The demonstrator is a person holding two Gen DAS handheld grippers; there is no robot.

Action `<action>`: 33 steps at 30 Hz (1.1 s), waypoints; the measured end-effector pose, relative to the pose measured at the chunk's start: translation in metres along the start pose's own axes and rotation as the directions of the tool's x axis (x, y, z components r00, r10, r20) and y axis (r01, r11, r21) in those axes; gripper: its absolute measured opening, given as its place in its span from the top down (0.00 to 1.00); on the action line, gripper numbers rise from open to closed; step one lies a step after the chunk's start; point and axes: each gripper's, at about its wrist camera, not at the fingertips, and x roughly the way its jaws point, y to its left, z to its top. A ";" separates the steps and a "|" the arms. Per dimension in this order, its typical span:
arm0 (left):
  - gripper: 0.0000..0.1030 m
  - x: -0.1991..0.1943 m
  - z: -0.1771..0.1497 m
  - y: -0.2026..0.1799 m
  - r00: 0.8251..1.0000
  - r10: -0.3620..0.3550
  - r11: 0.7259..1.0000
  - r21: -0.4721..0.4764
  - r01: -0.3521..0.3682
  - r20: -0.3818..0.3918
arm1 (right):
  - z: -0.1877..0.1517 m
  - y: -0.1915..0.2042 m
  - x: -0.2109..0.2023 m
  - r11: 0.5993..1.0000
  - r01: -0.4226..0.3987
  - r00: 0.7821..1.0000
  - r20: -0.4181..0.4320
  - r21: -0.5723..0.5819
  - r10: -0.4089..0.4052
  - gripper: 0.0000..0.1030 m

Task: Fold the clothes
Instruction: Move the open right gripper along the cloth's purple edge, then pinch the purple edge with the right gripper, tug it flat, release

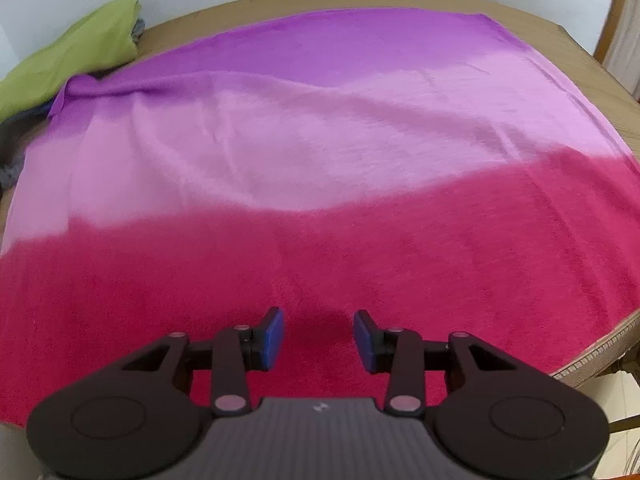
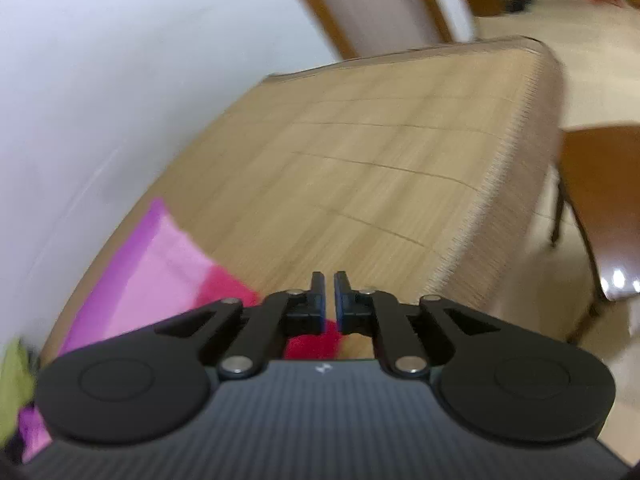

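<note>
A big cloth (image 1: 320,152) in bands of purple, pale pink and deep red lies spread nearly flat over the mat-covered surface (image 2: 380,152), which could be a bed or a table; I cannot tell which. The left gripper (image 1: 319,338) hangs over the red band at six o'clock of the cloth, fingers apart with nothing between them and no fabric touching the pads. A green garment (image 1: 76,48) sits bunched at ten o'clock, just beside the cloth's purple corner, with some grey cloth under it.

The right gripper (image 2: 329,300) points out over the bare mat, its fingers almost together with only a thin slit between them and nothing in it. The cloth's corner (image 2: 160,264) lies off at eight o'clock from those fingers, not gripped.

As I judge it, the fold has not begun, and the risks lie in the pickup. The left fingers sit over the middle of the red band, not at an edge, so closing there would likely pinch a hump or miss altogether. The right fingers look too narrow to take a hem. The purple corner at ten o'clock is rumpled against the green garment and could drag it along.
</note>
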 end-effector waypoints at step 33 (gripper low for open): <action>0.51 0.061 0.097 -0.040 1.000 0.015 0.978 -0.206 -0.011 0.018 | 0.103 0.322 0.328 0.639 -0.284 0.954 -0.275 -0.715 0.116 0.66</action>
